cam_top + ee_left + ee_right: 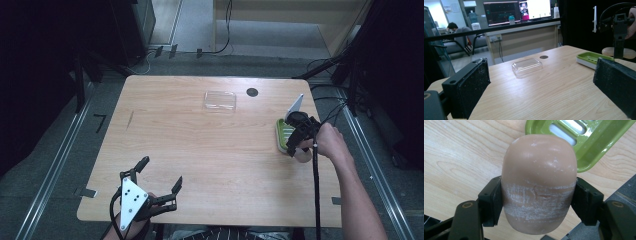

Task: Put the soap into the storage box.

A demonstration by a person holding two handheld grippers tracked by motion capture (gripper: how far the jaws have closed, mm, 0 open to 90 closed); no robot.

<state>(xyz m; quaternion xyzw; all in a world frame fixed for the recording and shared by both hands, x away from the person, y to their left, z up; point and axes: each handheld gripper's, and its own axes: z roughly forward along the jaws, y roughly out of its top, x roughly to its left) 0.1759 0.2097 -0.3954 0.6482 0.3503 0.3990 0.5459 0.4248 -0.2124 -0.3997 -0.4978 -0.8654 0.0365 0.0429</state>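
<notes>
A smooth tan bar of soap (pixel 539 180) sits between the jaws of my right gripper (pixel 537 203), which is shut on its scuffed lower half. Just beyond it lies a green soap dish (pixel 586 147) with a slotted white insert. From above, the right gripper (pixel 296 144) hovers at the table's right edge, the dish (pixel 283 134) to its left and the soap (pixel 302 156) under it. My left gripper (pixel 161 172) is open near the front left, nothing between its pads (pixel 471 90). A clear plastic lid (pixel 220 100) lies at the back middle.
The wooden table (pixel 200 150) has a round black hole (pixel 252 92) near the lid. The left gripper view looks across the lid (pixel 527 66) to the dish (pixel 591 58) and the right gripper (pixel 618 45). Dark stands flank the table.
</notes>
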